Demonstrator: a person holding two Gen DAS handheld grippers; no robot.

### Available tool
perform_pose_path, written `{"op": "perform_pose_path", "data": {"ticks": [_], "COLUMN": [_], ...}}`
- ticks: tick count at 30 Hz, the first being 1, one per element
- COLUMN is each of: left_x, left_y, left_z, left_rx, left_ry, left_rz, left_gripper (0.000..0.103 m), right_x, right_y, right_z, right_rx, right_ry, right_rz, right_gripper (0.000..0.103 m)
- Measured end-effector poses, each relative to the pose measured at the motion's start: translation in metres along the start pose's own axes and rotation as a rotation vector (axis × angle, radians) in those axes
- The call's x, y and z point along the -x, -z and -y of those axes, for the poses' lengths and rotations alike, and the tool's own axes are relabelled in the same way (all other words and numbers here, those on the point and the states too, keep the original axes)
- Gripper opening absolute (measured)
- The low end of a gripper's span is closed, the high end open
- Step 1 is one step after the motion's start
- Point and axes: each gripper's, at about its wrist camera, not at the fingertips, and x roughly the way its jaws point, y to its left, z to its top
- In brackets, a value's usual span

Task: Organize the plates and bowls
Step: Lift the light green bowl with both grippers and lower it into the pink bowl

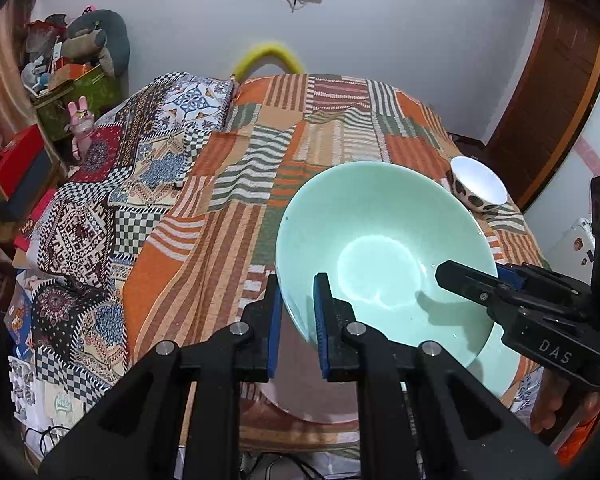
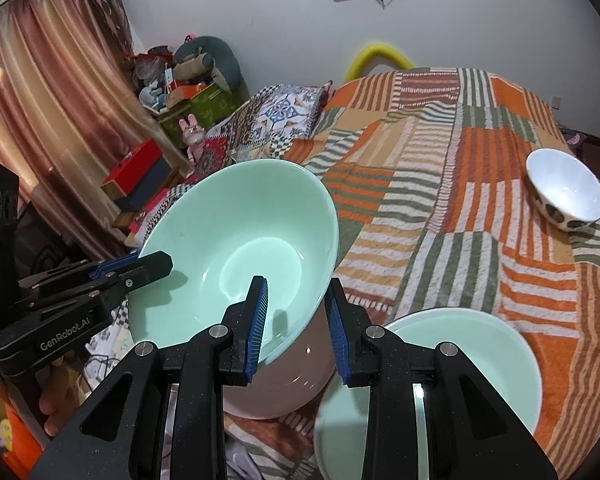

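1. Bedroom scene; work surface is a bed (image 2: 440, 184) under a striped orange, green and cream patchwork quilt, white wall behind. No tabletop in view. Landmark for all places below: the large green bowl.
2. Large green bowl (image 2: 236, 248): pale mint inside, pinkish-brown outside, glossy glaze. It is held tilted and clear of the quilt, above the near edge of the bed.
3. Handling judgement: looks ceramic, so stiff, fairly heavy for its width, breakable if dropped, though the quilt would soften a fall. Glaze looks slick; a one-sided rim pinch would let it swing. Take hold at the rim, on opposite sides, pads straddling the wall.
4. Left gripper (image 1: 298, 312): pinching the bowl's rim, one blue pad outside the wall, one inside.
5. Right gripper (image 2: 296, 320): likewise clamped across the rim on the opposite side, inner pad over the mint face, outer against the brown wall.
6. Green plate (image 2: 460, 364): same mint glaze, lying flat on the quilt just beside and below the bowl, on its right in the right wrist view. Likely resting place for the bowl, judging by the task.
7. Small spotted bowl (image 2: 566, 192): white inside, dark spots outside, upright on the quilt, well apart from the green bowl toward the far right edge of the bed.
8. Risk: rim slipping in the pads while tilted.
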Motion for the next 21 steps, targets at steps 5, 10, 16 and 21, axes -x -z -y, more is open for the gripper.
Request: {"op": "perform_pose_path", "data": {"ticks": [5, 10, 16, 21], "left_x": [-0.01, -0.022, -0.035, -0.042], "left_y": [0.01, 0.02, 0.033, 0.04], "left_z": [-0.009, -0.017, -0.024, -0.025], "left_rx": [0.017, 0.042, 0.064, 0.067], "left_ry": [-0.002, 0.003, 0.003, -0.004], "left_rz": [-0.032, -0.067, -0.113, -0.136], "left_gripper": [0.014, 0.014, 0.014, 0.014], "right_x": [-0.011, -0.023, -0.035, -0.039], "right_y": [0.007, 0.016, 0.027, 0.033], "right_z": [-0.004, -0.006, -0.008, -0.007], "right_rx": [0.004, 0.003, 0.006, 0.002], "right_ry": [-0.001, -0.001, 0.003, 0.008], "right_rz": [-0.032, -0.074, -0.119, -0.14], "right_gripper": [0.027, 0.027, 0.027, 0.027]}}
